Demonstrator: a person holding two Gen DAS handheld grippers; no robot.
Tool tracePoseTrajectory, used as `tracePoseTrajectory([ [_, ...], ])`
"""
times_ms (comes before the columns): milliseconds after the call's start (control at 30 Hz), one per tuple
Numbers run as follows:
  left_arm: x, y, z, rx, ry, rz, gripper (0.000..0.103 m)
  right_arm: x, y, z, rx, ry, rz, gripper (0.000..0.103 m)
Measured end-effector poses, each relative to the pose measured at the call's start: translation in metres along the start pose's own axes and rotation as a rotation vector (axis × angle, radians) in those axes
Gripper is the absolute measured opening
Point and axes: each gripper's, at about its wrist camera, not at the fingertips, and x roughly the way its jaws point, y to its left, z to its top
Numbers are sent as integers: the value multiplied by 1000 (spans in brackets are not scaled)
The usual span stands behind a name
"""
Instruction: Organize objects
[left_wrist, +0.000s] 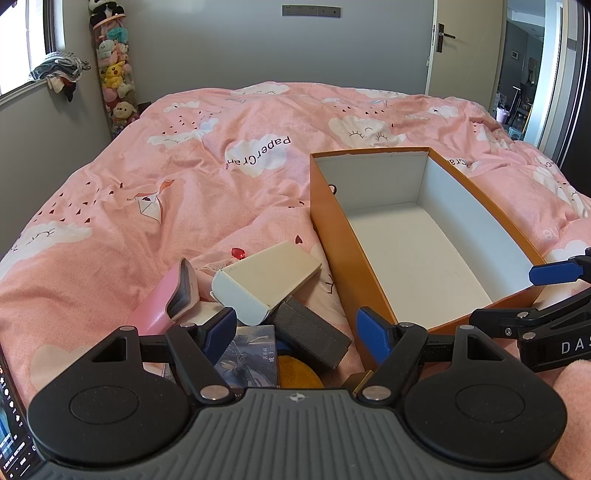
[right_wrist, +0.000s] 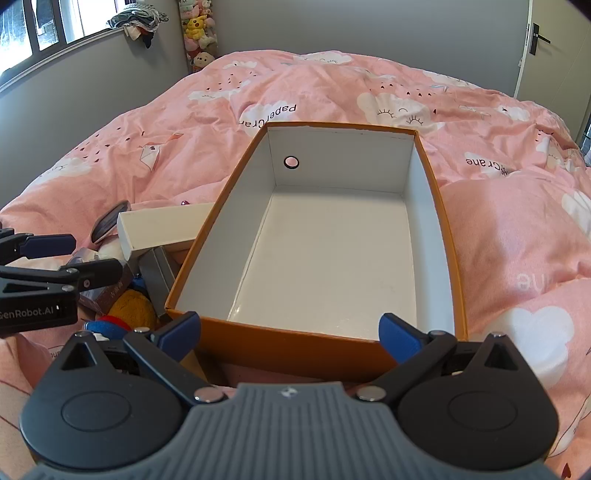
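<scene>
Open orange box (right_wrist: 295, 347), white inside, small items (left_wrist: 273, 280) piled beside

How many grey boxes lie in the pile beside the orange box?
1: the grey box lies under the cream box, close to the orange box. Others may be hidden underneath.

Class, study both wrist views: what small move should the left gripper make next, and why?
Probably ease the left gripper forward and close on the grey block: its jaws are open with nothing between them, the block lies right ahead, and the orange box holds nothing.
</scene>
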Motion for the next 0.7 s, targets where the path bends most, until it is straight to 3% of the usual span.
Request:
tracePoseTrajectory([
  [700, 1, -1, -1, -1, 2, -1, 87, 2, 1, -1, -11, 6, 7, 102],
])
